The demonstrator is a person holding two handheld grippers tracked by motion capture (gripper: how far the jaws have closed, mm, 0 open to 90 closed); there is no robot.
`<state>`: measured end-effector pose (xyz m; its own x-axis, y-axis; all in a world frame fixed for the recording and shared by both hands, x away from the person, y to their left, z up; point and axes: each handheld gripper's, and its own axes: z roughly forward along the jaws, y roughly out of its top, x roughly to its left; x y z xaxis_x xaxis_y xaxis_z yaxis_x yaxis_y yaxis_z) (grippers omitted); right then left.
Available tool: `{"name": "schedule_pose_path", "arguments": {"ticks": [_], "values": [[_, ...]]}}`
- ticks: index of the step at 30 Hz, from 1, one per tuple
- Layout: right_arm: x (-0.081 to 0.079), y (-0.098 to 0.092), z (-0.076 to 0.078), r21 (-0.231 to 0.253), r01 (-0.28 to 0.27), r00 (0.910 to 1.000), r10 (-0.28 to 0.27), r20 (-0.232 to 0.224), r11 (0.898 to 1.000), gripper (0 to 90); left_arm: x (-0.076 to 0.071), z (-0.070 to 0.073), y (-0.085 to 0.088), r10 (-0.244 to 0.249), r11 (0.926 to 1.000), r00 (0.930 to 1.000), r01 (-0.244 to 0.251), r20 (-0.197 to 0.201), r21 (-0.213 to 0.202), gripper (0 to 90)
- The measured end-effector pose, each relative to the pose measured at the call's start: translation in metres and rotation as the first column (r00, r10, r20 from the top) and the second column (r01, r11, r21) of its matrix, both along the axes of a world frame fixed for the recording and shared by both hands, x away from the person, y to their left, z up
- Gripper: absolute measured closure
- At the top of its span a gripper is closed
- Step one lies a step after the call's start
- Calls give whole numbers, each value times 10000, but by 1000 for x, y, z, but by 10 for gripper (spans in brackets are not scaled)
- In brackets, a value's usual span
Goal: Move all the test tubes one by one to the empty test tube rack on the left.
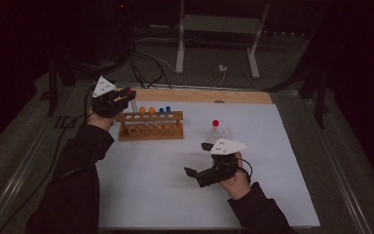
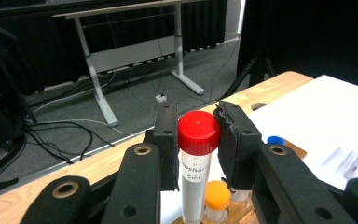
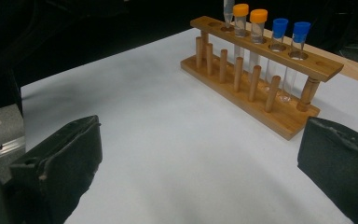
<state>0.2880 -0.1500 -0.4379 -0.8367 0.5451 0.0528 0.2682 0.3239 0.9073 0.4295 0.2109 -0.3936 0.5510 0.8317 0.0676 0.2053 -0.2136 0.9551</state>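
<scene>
A red-capped tube (image 2: 197, 132) stands upright between the jaws of my left gripper (image 2: 198, 122), which is shut on its cap. In the high view this gripper (image 1: 128, 94) hangs over the left end of the wooden rack (image 1: 151, 127). The tube's lower end (image 3: 228, 10) reaches a hole in the rack (image 3: 261, 88), just beside two orange-capped tubes (image 3: 249, 13) and two blue-capped tubes (image 3: 290, 26). My right gripper (image 1: 198, 158) stays open over the white sheet (image 1: 175, 190), its jaws wide apart with nothing between them (image 3: 198, 172).
Another red-capped tube (image 1: 215, 124) rests at a clear plastic item (image 1: 222, 132) on the sheet, right of the rack. A wooden strip (image 1: 209, 96) borders the sheet at the back. Beyond it, a metal desk frame (image 1: 219, 29) and cables lie on the floor.
</scene>
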Motion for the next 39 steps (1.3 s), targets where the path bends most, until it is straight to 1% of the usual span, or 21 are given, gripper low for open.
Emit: {"name": "schedule_pose_path", "arguments": {"ticks": [4, 6, 7, 13, 15, 22, 28, 31, 35, 39], "values": [[0, 0, 1, 20, -8, 10000, 8, 12, 10000, 0, 2, -9, 1, 61, 10000, 9999, -62, -154, -61, 718], [0, 0, 0, 11, -4, 10000, 4, 6, 10000, 0, 2, -14, 0, 114, 9999, 9997, -114, -202, 17, 718], [0, 0, 0, 12, 5, 10000, -5, -3, 10000, 0, 3, -16, 0, 79, 10000, 9995, -79, -306, 13, 718], [0, -1, 1, 26, -4, 10000, 4, -13, 10000, 0, 5, -30, -2, 90, 10000, 9983, -90, -581, 3, 717], [0, -1, 1, 72, -27, 10000, 27, -56, 10000, 0, 5, -34, -2, 70, 10000, 9976, -74, -694, -57, 717], [1, -2, 1, 122, 19, 10000, -18, -80, 9999, 0, 3, -47, -2, 145, 9999, 9959, -152, -888, -69, 717], [1, -3, 1, 115, 18, 10000, -17, -71, 9999, 0, 4, -50, -3, 177, 9998, 9947, -175, -1018, 25, 717], [1, -3, 1, 123, 24, 10000, -24, -66, 9999, 0, 5, -50, -5, 194, 9997, 9938, -175, -1094, 186, 717], [1, -3, 1, 121, 22, 10000, -22, -61, 9999, 0, 6, -53, -5, 202, 9995, 9918, -168, -1261, 280, 717], [1, -4, 2, 151, 25, 10000, -24, -65, 9999, 0, 6, -54, -7, 260, 9987, 9912, -200, -1297, 469, 716]]}}
